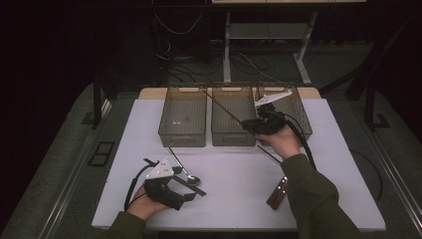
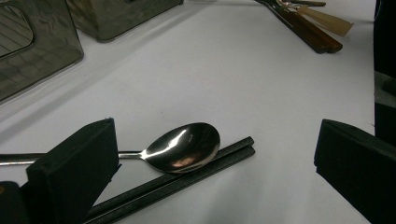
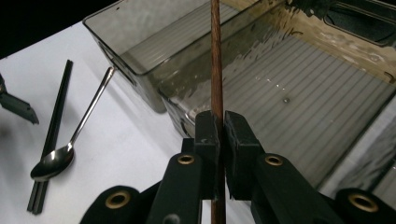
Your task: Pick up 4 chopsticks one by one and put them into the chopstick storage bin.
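The brown chopstick [image 3: 215, 56] is pinched between the pressed-together jaws of my right gripper [image 1: 263, 122] and slants over the middle bin [image 1: 233, 115], not yet let go into it. As far as I can see, all three bins look nearly empty, so I judge the sorting barely begun. Nearer on the white table [image 1: 239, 199] wait the spoon [image 2: 184, 147], touching the black chopsticks [image 2: 177, 179], framed by my left gripper's [image 1: 171, 191] spread, empty jaws, and to the right a wooden-handled utensil [image 1: 277, 192].
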A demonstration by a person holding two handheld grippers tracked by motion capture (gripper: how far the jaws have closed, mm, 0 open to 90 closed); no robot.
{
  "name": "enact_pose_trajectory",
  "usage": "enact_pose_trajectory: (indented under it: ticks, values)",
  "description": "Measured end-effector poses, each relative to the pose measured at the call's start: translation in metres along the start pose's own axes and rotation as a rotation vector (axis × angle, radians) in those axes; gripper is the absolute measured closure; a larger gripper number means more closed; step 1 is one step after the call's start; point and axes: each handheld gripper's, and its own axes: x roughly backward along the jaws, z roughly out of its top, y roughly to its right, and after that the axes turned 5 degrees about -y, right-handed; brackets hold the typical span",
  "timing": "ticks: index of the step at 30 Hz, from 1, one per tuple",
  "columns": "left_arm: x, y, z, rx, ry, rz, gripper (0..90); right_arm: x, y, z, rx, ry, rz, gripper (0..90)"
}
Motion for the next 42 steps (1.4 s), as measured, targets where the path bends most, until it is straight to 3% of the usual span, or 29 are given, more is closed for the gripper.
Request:
enact_pose_trajectory:
  ticks: [14,22,30,42]
  values:
    - [0.0,0.001,0.0,0.0,-0.002,-0.013,0.0,-0.029,-0.014,0.031,-0.005,-0.017,0.007,84.6]
    - [0.001,0.001,0.0,-0.007,0.002,-0.019,0.0,-0.048,-0.026,0.051,0.02,-0.038,-0.011,84.6]
    - [0.001,0.0,0.0,-0.017,-0.005,-0.022,0.0,-0.061,-0.032,0.066,0.017,-0.05,-0.015,84.6]
    - [0.001,0.002,0.0,-0.023,0.005,-0.027,0.0,-0.094,-0.046,0.09,0.0,-0.097,-0.031,84.6]
